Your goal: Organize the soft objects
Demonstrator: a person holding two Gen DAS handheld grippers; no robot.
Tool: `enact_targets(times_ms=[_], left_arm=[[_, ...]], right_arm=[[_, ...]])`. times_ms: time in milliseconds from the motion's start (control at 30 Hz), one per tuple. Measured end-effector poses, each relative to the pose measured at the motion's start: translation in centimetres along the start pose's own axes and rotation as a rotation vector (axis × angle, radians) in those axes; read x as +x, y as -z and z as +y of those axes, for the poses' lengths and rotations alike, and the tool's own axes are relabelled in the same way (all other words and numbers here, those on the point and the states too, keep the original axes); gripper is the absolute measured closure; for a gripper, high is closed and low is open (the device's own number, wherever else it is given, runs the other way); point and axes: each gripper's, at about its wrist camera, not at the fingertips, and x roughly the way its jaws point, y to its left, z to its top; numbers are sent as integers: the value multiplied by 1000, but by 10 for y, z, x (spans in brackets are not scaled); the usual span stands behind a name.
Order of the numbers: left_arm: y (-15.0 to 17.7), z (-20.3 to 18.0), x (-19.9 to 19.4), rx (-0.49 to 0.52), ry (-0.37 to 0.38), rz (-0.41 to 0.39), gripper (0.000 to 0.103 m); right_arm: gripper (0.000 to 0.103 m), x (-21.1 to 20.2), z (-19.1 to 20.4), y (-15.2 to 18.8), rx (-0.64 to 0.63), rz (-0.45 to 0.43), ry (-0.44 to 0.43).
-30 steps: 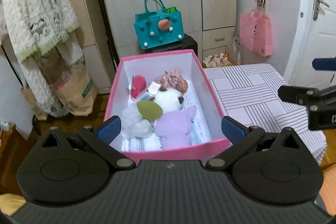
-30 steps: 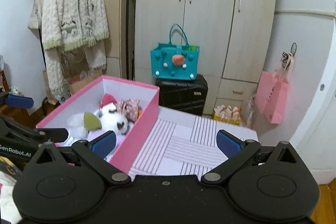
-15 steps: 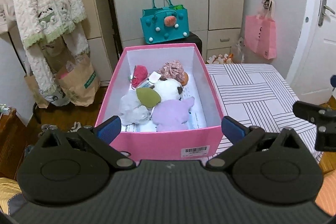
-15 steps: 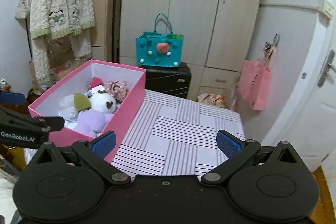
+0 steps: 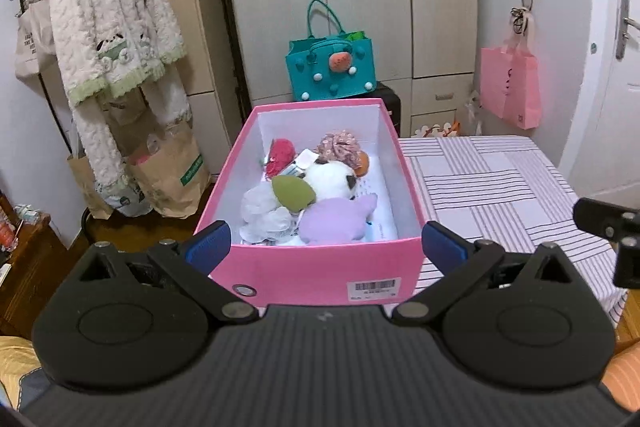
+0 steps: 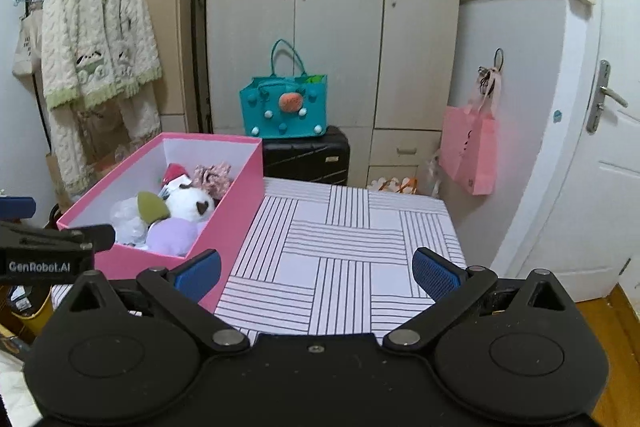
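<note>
Soft toys (image 5: 316, 199) fill a pink box (image 5: 320, 267) on the left end of a striped worktop (image 5: 500, 187).

Left wrist view: the left claw (image 5: 324, 245) hangs in front of the box's near wall, spread wide, its 2 blue pads level with the box corners, holding and touching nothing. A purple plush (image 5: 336, 219) lies nearest, a white plush (image 5: 334, 179) and a green piece (image 5: 292, 191) behind it.

Right wrist view: the right claw (image 6: 316, 269) hovers over the worktop beside the box, also spread wide and empty. The cloth looks clear of toys, so the sorting seems nearly done. Any further pick probably goes best straight down on the purple plush, clear of the walls.
</note>
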Motion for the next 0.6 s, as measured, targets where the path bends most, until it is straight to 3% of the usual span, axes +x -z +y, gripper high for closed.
enact_targets(times_ms=[600], left_arm=[[19,-13,-3,-26,2,-29,0]], right_arm=[[0,-14,3,13,-40,-76,63]])
